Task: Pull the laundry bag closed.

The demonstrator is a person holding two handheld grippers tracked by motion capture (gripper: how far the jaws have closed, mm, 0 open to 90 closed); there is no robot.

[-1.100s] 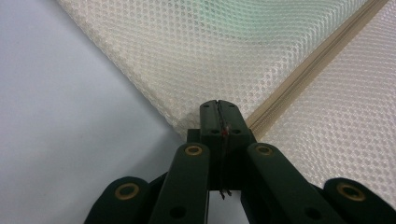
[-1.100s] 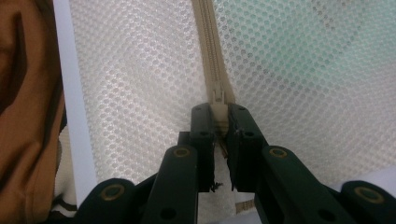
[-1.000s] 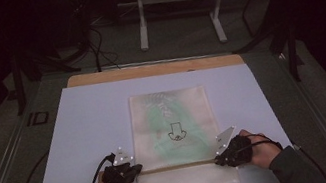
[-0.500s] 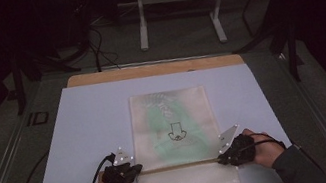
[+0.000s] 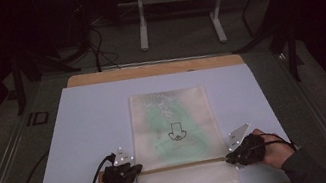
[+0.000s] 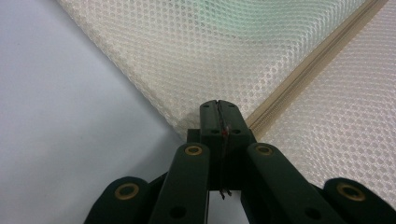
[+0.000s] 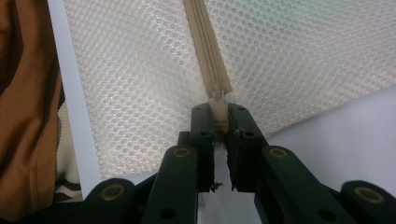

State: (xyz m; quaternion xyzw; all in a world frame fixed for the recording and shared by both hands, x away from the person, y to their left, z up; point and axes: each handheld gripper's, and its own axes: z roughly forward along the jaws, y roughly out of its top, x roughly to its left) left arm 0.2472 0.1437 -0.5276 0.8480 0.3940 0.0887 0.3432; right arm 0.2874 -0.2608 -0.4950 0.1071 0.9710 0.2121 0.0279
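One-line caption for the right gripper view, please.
Right gripper fingers shut on the zipper pull of a white mesh bag.

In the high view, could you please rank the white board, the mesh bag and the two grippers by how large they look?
1. white board
2. mesh bag
3. left gripper and right gripper, which look alike in size.

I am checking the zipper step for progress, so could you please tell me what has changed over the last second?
Almost nothing has changed. The right gripper shifted very slightly along the zipper and stays shut on the zipper pull. The left gripper has kept still, clamped on the other end of the mesh laundry bag, which lies flat in the same spot on the table.
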